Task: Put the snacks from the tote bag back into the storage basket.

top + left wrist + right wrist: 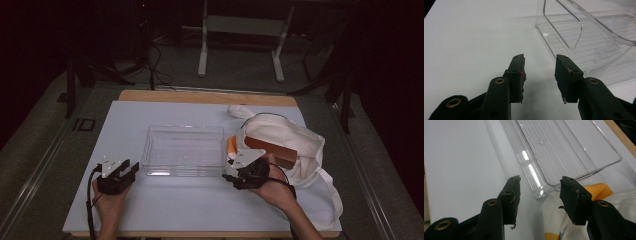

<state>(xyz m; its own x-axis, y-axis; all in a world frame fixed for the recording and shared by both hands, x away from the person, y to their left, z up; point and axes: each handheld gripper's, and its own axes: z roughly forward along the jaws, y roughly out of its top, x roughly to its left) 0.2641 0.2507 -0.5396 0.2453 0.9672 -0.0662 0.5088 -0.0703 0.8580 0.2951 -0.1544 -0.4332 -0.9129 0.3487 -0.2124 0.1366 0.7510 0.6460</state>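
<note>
Two grippers rest low over a white mat (pixel 125 210), one at each near corner of a clear plastic tray (pixel 184 150). The left gripper (pixel 126 169) has its jaws apart with nothing between them; the tray lies just ahead to its right. The right gripper (pixel 236 169) also stands open and empty, the tray's corner just beyond its tips. Under and beside it lies a cloth bag (pixel 295 145) with an orange item (pixel 599 190) and a brown box (pixel 272 150).
</note>
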